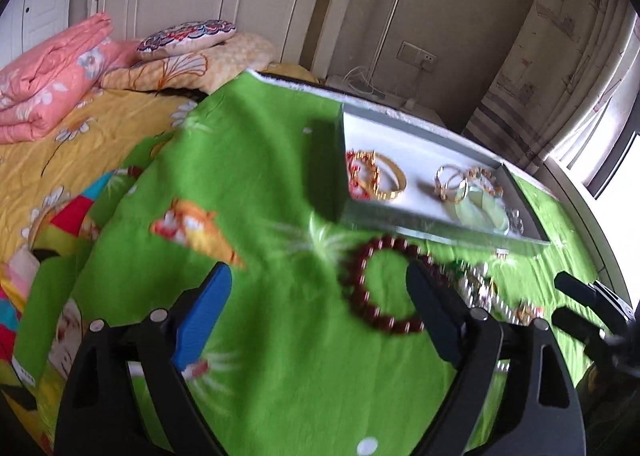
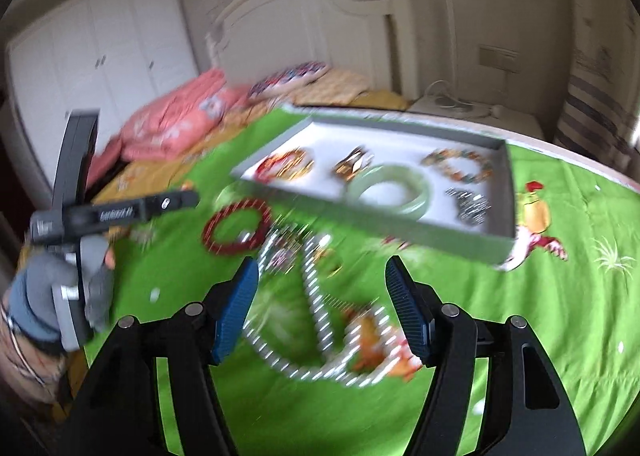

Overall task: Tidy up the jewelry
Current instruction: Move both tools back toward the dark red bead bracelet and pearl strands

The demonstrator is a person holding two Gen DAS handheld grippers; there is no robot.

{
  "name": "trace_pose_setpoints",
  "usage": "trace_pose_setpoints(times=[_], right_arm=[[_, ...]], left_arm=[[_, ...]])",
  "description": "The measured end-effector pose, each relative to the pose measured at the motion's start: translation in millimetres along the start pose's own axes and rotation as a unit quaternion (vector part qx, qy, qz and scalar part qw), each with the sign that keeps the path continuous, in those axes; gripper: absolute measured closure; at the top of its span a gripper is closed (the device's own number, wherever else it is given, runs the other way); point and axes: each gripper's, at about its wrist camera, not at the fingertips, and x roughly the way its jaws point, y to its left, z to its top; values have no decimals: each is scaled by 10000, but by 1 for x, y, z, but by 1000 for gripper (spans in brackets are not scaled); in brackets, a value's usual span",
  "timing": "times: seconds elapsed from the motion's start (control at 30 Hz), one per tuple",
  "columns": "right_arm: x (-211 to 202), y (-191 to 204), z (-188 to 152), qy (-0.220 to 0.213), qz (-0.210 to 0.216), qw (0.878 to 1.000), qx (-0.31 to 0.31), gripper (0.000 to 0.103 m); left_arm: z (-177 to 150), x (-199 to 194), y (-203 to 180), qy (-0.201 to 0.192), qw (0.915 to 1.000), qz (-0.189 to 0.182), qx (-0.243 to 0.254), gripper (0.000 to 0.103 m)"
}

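Fingers spread wide and empty, the right gripper [image 2: 320, 308] hovers over a pearl necklace [image 2: 320, 336] lying between them on the green bedspread [image 2: 540, 316]; the strand looks limp and slippery, best pinched mid-loop. The left gripper [image 1: 320, 320], also wide, faces a red bead bracelet [image 1: 374, 288].

Ahead of my right gripper I count one grey tray [image 2: 404, 234] holding five pieces or clusters, among them one jade bangle [image 2: 390, 189]. Nearer, loose on the green cloth: one dark red bead bracelet [image 2: 236, 226] and one long silvery necklace [image 2: 320, 340].
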Motion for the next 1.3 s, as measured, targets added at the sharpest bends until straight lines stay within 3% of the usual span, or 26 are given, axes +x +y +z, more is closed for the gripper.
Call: trace_pose_setpoints(times=[0.07, 0.23, 0.5, 0.7, 1.03, 1.13, 1.2, 1.27, 1.3], right_arm=[[1, 14, -4, 68, 63, 9998, -152, 38], [10, 35, -10, 301, 249, 9988, -283, 38], [3, 16, -8, 70, 262, 9992, 293, 40], [11, 32, -11, 366, 417, 9984, -129, 43], [31, 54, -11, 794, 12, 9948, -641, 50], [42, 66, -6, 932, -103, 9913, -922, 57], [53, 73, -5, 1133, -247, 9871, -1099, 68], [54, 77, -2, 1165, -162, 9865, -1138, 90], [54, 79, -3, 1154, -194, 9859, -1197, 94]], left_arm=[[-6, 3, 2, 130, 9999, -68, -37, 14], [-9, 0, 13, 28, 9990, -300, -328, 9], [-10, -5, 17, -76, 9977, -478, -479, 4], [-9, -6, 16, -87, 9972, -565, -482, 3], [-10, -7, 18, -118, 9965, -669, -495, 3], [-10, -7, 18, -115, 9964, -683, -488, 3], [-10, -7, 18, -116, 9964, -687, -492, 3], [-10, -7, 18, -116, 9963, -693, -499, 3], [-10, -8, 18, -118, 9963, -692, -503, 3]])
